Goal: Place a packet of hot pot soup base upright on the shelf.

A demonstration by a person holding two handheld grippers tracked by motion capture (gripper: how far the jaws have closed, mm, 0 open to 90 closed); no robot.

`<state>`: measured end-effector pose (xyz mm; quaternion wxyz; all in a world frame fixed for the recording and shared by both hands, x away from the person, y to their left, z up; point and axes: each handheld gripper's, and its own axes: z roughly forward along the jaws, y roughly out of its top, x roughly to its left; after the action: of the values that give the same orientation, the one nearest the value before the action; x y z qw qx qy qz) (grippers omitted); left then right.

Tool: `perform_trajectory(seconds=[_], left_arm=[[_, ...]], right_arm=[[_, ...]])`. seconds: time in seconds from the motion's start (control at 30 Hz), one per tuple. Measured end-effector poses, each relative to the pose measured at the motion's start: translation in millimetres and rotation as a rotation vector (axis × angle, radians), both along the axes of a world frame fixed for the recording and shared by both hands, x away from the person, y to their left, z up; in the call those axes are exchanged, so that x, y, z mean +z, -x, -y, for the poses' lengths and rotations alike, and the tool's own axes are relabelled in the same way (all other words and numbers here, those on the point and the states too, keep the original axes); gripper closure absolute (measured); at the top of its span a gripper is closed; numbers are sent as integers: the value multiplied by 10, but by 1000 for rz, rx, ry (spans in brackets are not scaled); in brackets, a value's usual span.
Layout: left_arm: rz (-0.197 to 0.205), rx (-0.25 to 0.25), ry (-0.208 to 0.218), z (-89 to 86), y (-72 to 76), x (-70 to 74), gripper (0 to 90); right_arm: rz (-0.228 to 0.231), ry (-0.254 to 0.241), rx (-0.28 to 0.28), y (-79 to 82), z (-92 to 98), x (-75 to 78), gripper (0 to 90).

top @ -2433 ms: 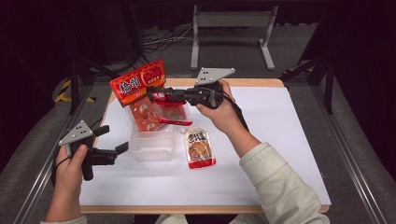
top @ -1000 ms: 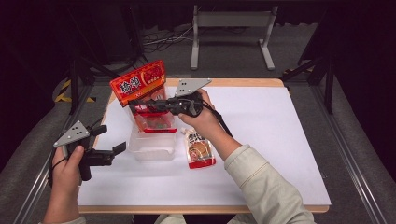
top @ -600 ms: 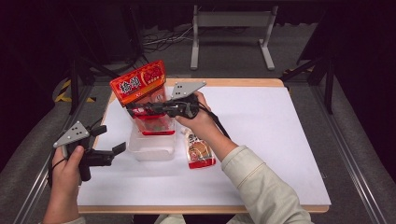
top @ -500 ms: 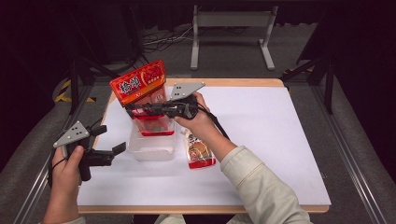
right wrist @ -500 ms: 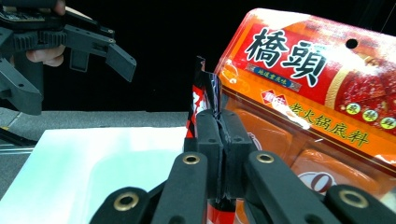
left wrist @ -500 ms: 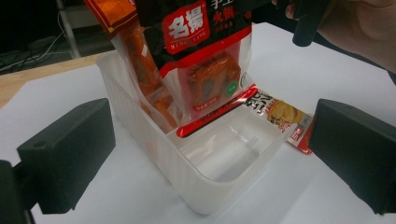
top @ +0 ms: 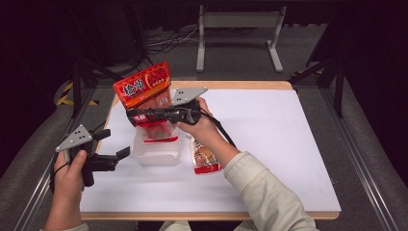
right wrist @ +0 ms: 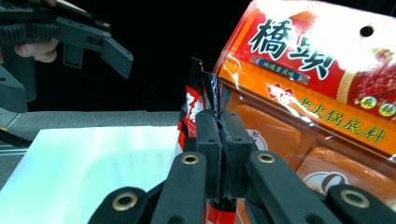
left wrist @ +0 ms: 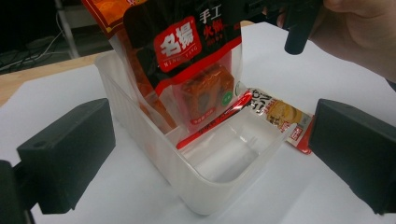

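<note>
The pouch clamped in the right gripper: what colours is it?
Black and red pouch with a clear window, seen best in the left gripper view.

**White tabletop, one tub, one loose packet**

The table (top: 269,159) shows a white top with a wooden edge along the far and near sides, and it stands on grey floor. A clear plastic tub (top: 156,153) sits directly on the white surface, left of centre. Just to its right, a small snack packet (top: 206,155) with red ends lies flat on the surface, close to the tub's side. The right half of the top is plain white sheet.
</note>
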<state>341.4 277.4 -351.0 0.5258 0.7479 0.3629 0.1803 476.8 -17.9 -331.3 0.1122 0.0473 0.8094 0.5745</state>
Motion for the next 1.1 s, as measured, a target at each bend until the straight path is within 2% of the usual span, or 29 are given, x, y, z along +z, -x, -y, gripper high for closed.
perform_trajectory(seconds=[0.3,0.57,0.73,0.87,0.97,1.0,1.07,1.1], left_arm=[[3,-1,-2,0,-5,-1,14],[1,-4,1,15,-22,-1,14],[-2,-10,-1,33,-41,-6,14],[-7,-12,-2,39,-48,-9,14],[-7,-11,-6,39,-52,-11,14],[-7,-12,-6,40,-53,-11,14],[-11,-10,-4,42,-52,-14,14],[-12,-10,-5,43,-54,-16,14]], right_arm=[[-29,0,5,21,-48,-137,880],[-58,10,-10,33,8,-242,864],[-83,25,-44,39,91,-299,853],[-93,55,-69,38,146,-357,841],[-136,42,-84,27,204,-400,779],[-136,42,-84,27,204,-400,779],[-171,36,-99,22,223,-413,656],[-173,34,-106,22,222,-417,605]])
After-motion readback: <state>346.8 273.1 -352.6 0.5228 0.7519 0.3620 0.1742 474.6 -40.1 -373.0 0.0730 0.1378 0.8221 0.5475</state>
